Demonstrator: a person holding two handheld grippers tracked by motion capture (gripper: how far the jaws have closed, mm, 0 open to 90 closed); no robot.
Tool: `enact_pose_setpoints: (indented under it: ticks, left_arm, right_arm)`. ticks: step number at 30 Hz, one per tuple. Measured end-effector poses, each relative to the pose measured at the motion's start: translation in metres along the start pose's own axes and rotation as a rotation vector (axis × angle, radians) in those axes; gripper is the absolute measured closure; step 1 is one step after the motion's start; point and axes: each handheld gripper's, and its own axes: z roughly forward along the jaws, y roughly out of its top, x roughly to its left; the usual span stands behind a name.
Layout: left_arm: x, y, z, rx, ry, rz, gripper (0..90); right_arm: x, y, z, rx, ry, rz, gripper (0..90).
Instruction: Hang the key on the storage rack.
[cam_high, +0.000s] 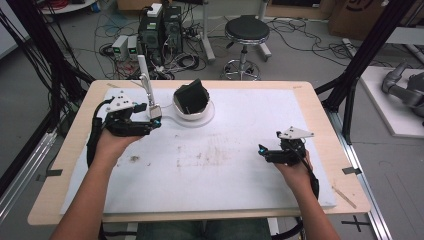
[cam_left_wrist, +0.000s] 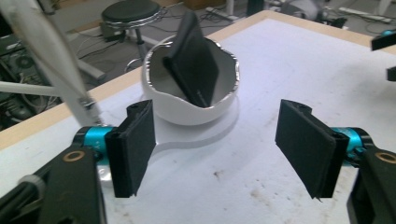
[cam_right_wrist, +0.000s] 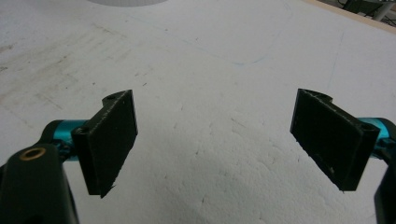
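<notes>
Left gripper view looks along the left gripper (cam_left_wrist: 217, 140), whose two black jaws stand wide apart with nothing between them but bare white board (cam_left_wrist: 299, 70). Just beyond the gap sits a white bowl (cam_left_wrist: 161, 102) on a flat white stand (cam_left_wrist: 205, 135), and a black wallet-like thing (cam_left_wrist: 194, 65) leans upright inside the bowl, tilted toward its far rim. Beside the nearer jaw on that gripper's left, a thin white rod (cam_left_wrist: 51, 60) rises at a slant from a small metal foot close to the jaw; whether it touches the jaw I cannot tell. From the high view the left gripper (cam_high: 156, 119) lies low over the board (cam_high: 240, 165), just beside the bowl (cam_high: 200, 111) and the rod (cam_high: 145, 77), pointing at the bowl with the wallet (cam_high: 191, 97) in it. The right gripper (cam_high: 261, 149) is well apart, across the stained middle of the board, held low in the right hand (cam_high: 295, 172). In the right gripper view its jaws (cam_right_wrist: 215, 140) are also spread wide, empty over the white board (cam_right_wrist: 210, 70). A stool (cam_high: 246, 32) and cables lie on the floor beyond the table.
</notes>
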Motion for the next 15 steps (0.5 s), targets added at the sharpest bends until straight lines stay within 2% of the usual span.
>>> enact_pose_setpoints:
  ticks: [9, 11, 12, 15]
  left_arm:
    - [-0.02, -0.021, -0.004, -0.018, -0.094, 0.021, 24.0]
    - [-0.024, -0.028, -0.004, -0.003, -0.114, 0.027, 23.7]
    - [-0.027, -0.036, -0.004, -0.005, -0.119, 0.012, 23.0]
    - [-0.029, -0.043, -0.004, -0.009, -0.131, 0.007, 22.7]
  right_arm:
    - [-0.001, -0.001, 0.0, 0.002, -0.002, 0.002, 14.7]
    - [-0.001, -0.001, 0.0, 0.003, -0.002, 0.001, 14.7]
    - [-0.002, -0.002, 0.0, 0.004, -0.005, 0.003, 14.7]
    - [-0.002, -0.002, -0.001, 0.007, -0.004, 0.01, 14.7]
